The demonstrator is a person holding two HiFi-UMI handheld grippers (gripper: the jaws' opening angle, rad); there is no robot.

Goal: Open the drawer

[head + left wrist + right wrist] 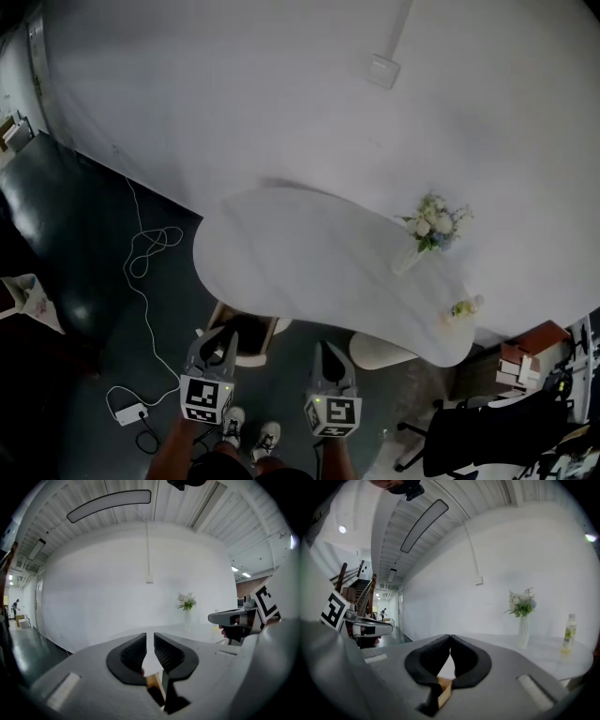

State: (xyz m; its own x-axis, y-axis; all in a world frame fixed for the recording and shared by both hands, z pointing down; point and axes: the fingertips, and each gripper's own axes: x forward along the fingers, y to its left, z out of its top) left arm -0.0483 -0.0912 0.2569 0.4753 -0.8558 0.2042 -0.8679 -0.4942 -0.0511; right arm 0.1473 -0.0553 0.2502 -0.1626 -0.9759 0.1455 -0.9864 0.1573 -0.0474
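In the head view a small wooden unit with a dark inside (246, 336), possibly the drawer, stands on the floor under the near edge of the white table (281, 244). My left gripper (223, 339) hovers just before it, and my right gripper (326, 351) is beside it to the right. The left gripper (150, 637) shows a narrow gap between its pads with nothing in it. The right gripper's (450, 638) tips touch, empty. A bit of light wood (443, 688) shows below the jaws.
A vase of white flowers (433, 225) and a small bottle (464, 307) stand on the table's right part. A white cable (145, 272) and adapter (128, 410) lie on the dark floor at left. A pale round seat (380, 352), a black chair (478, 436) and boxes (530, 356) are at right.
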